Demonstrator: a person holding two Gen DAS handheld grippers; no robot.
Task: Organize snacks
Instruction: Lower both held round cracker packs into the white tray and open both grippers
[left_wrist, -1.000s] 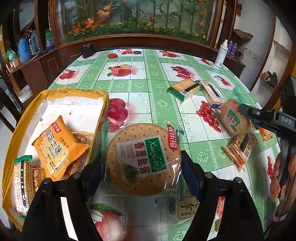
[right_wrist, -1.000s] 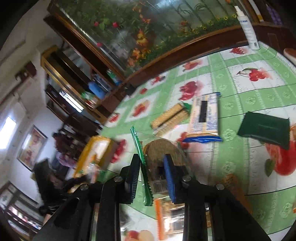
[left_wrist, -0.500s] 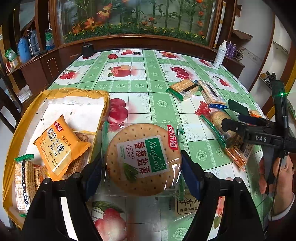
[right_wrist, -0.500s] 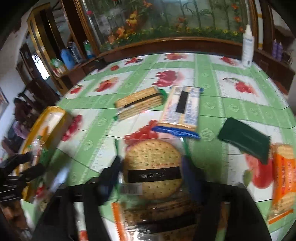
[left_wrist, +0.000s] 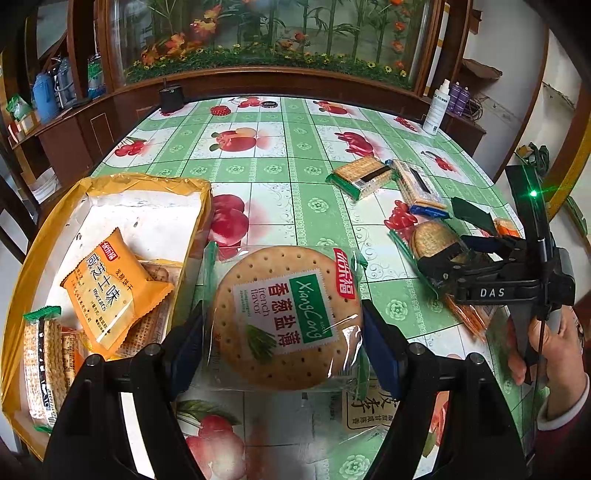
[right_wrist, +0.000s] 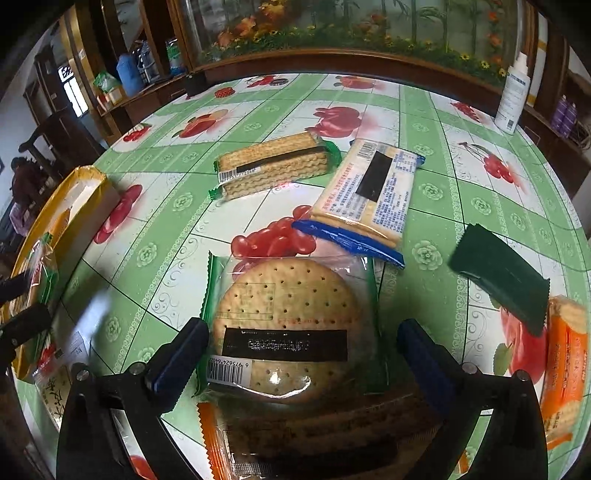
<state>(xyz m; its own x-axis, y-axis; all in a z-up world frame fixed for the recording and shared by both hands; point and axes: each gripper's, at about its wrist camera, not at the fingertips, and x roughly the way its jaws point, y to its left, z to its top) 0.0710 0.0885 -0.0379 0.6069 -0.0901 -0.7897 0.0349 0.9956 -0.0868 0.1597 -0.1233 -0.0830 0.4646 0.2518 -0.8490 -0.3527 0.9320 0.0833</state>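
A round biscuit pack (left_wrist: 286, 317) with a green "XiangCong" label is clamped between the blue pads of the left gripper (left_wrist: 286, 332), one pad pressed against each side of the wrapper, and it is held just beside the right wall of the yellow box (left_wrist: 201, 229). Inside that box an orange cracker packet (left_wrist: 110, 291) is seen lying over other wrapped biscuits, with a green-ended cracker sleeve (left_wrist: 38, 365) at the near left corner. The right gripper (right_wrist: 301, 345) is spread wide around a second round biscuit pack (right_wrist: 291, 328), which lies face down on the green fruit-print tablecloth (right_wrist: 258, 122) with its barcode toward the camera; a visible gap is left between the right-hand pad and the wrapper, and whether the left-hand pad touches the wrapper's edge cannot be told. The near edge of this pack is rested on an orange-trimmed cracker pack (right_wrist: 314, 439) below it. Farther up the table a green-ended wafer pack (right_wrist: 273, 166) and a blue-ended cracker pack (right_wrist: 369, 192) are laid close together, their near ends almost touching. A dark green packet (right_wrist: 498, 280) is placed to the right, and an orange biscuit pack (right_wrist: 565, 365) is seen at the right edge. A white spray bottle (right_wrist: 513, 98) is stood at the far right rim of the table.
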